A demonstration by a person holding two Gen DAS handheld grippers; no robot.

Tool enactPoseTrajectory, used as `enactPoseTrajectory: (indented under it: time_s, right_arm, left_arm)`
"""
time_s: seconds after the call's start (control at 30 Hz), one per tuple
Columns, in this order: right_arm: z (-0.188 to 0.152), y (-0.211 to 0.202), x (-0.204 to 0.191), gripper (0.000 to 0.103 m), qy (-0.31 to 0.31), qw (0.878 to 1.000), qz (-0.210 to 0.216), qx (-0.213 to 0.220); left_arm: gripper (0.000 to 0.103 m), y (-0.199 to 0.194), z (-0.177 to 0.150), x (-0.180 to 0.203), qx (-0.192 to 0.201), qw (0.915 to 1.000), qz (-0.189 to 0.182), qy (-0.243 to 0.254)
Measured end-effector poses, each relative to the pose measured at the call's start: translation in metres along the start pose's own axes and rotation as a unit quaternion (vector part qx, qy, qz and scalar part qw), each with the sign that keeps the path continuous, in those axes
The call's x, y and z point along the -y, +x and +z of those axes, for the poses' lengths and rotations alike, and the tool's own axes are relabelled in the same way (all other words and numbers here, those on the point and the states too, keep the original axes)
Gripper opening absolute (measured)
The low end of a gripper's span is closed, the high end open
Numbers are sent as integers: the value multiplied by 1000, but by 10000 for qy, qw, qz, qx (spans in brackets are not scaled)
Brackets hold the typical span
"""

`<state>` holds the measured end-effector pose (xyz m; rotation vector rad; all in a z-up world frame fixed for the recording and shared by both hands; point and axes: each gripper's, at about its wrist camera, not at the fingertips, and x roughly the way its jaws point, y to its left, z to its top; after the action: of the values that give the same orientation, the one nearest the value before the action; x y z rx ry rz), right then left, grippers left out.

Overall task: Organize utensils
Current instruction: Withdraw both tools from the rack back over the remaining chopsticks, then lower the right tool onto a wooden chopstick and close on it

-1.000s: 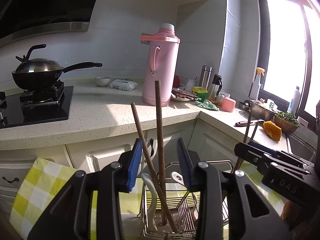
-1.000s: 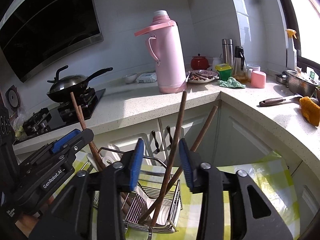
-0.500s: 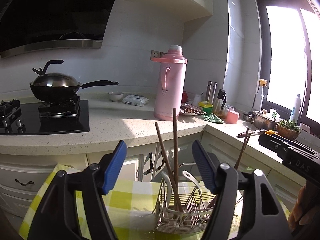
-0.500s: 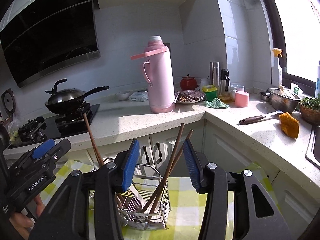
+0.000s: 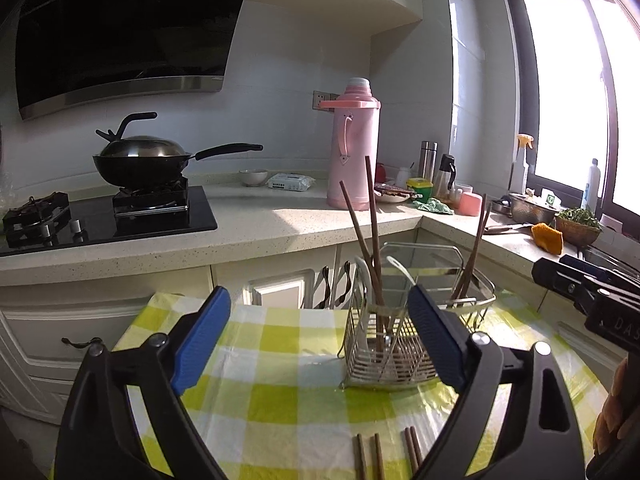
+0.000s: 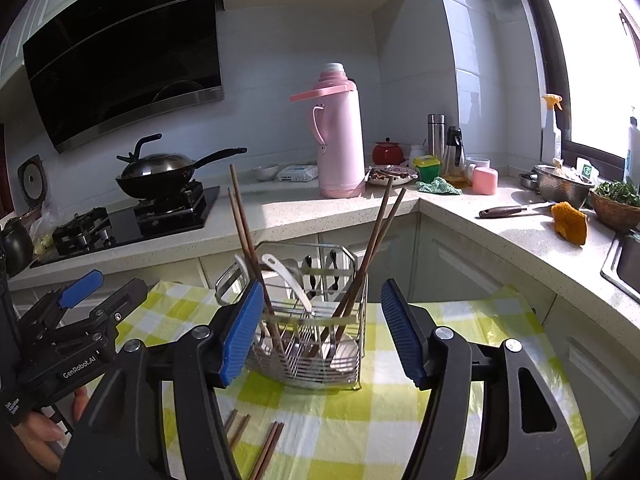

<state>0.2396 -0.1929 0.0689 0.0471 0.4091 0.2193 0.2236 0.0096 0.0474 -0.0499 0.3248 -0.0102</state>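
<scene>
Home kitchen, L-shaped speckled stone counter (image 5: 256, 220) w/ white cabinets below.

Black lidded wok (image 5: 142, 160) sits on black glass gas hob (image 5: 120, 216) at counter's left end, dark glass range hood (image 5: 120, 36) above. Tall pink plastic thermos (image 5: 354, 148) stands near the counter's inner corner, w/ steel flasks (image 6: 436, 134) and red lidded pot (image 6: 387, 153) just beside. Steel colander (image 6: 564, 184), basket of greens (image 6: 616, 200) and orange sponge (image 6: 569, 222) along right edge by window; steel sink (image 6: 622, 256) at far right.

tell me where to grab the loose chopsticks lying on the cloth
Grip the pair of chopsticks around mid-length, coming straight down from above with the right gripper, jaws across the sticks. They lie flat on the checked cloth, side by side, near that gripper, which is open.
</scene>
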Motion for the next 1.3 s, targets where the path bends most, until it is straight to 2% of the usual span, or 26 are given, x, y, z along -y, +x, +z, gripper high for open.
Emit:
enactPoseTrajectory:
  time_s: [0.23, 0.5, 0.7, 0.87, 1.0, 1.3]
  right_arm:
    - [-47, -23, -12, 69, -56, 9998, 48, -163]
    - [-103, -26, -20, 75, -86, 9974, 134, -703]
    - [-136, -23, -24, 76, -47, 9940, 147, -1085]
    - [-151, -16, -22, 76, 76, 9908, 114, -1347]
    - [-157, -9, -23, 75, 137, 9890, 43, -1474]
    - [-159, 12, -34, 64, 181, 9849, -62, -1721]
  left_arm:
    - [97, -23, -45, -6, -246, 9996, 27, 131]
    - [98, -34, -93, -28, -756, 9969, 69, -222]
    - [98, -37, -115, -36, -1077, 9939, 136, -212]
    - [98, -41, -127, -35, -1262, 9917, 199, -110]
    - [98, -44, -131, -37, -1239, 9919, 278, -58]
    - [98, -40, -131, -47, -1210, 9920, 294, -201]
